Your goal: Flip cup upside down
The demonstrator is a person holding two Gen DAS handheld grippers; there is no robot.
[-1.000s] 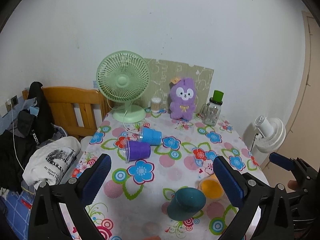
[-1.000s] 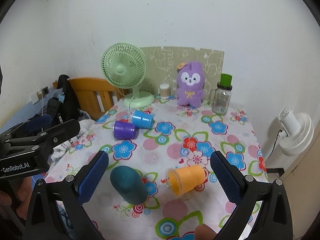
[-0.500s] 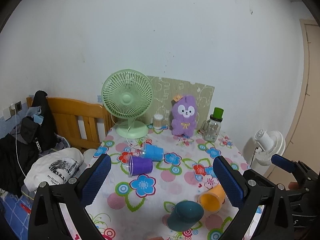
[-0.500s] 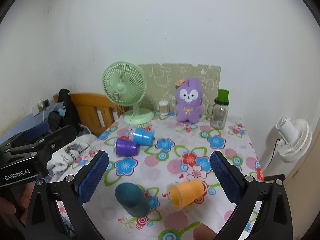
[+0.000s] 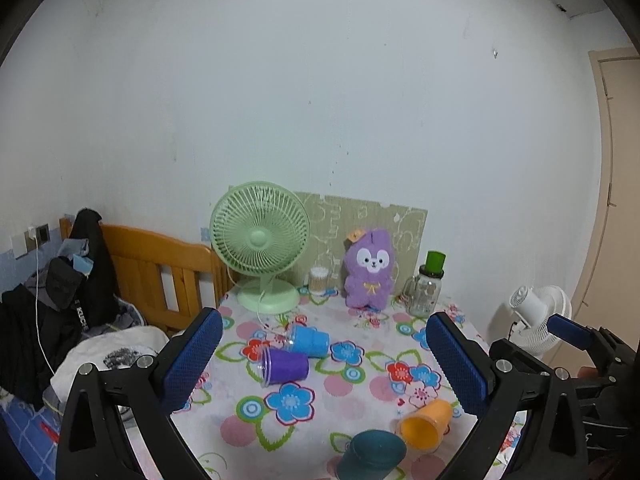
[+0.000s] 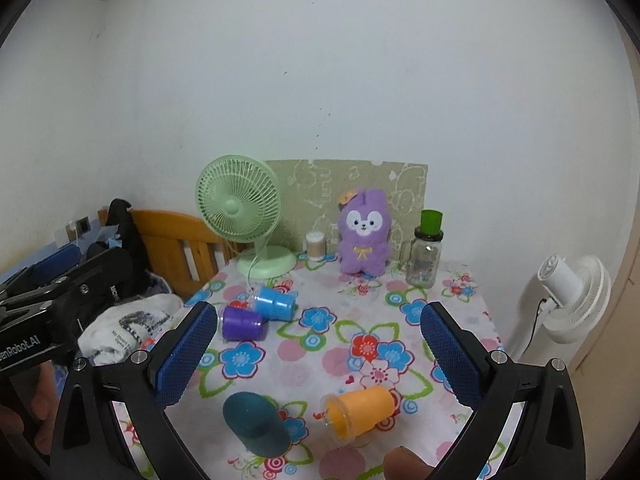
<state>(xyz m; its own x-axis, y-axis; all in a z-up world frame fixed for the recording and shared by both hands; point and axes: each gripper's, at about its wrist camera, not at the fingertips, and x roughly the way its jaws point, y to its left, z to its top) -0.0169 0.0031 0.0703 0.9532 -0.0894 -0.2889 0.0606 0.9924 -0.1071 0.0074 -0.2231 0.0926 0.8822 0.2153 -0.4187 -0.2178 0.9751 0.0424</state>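
Several plastic cups lie on their sides on the flowered tablecloth [image 6: 332, 344]: a teal cup [image 6: 256, 424] and an orange cup [image 6: 360, 410] near me, a purple cup [image 6: 242, 323] and a blue cup [image 6: 276, 302] further back. They also show in the left wrist view: teal [image 5: 372, 454], orange [image 5: 426, 424], purple [image 5: 286, 366], blue [image 5: 310, 340]. My left gripper [image 5: 324, 356] is open and empty, above the table's near edge. My right gripper [image 6: 316, 354] is open and empty, above the teal and orange cups.
At the back of the table stand a green desk fan [image 6: 240, 208], a small jar [image 6: 316, 246], a purple plush toy [image 6: 364, 236] and a glass bottle with a green cap [image 6: 426, 254]. A wooden bed frame [image 6: 176, 240] with clothes is left. A white floor fan [image 6: 572, 292] is right.
Both grippers have drawn up and back from the table, so the cups sit lower and smaller in both views. The cups have not moved. Both grippers stay open.
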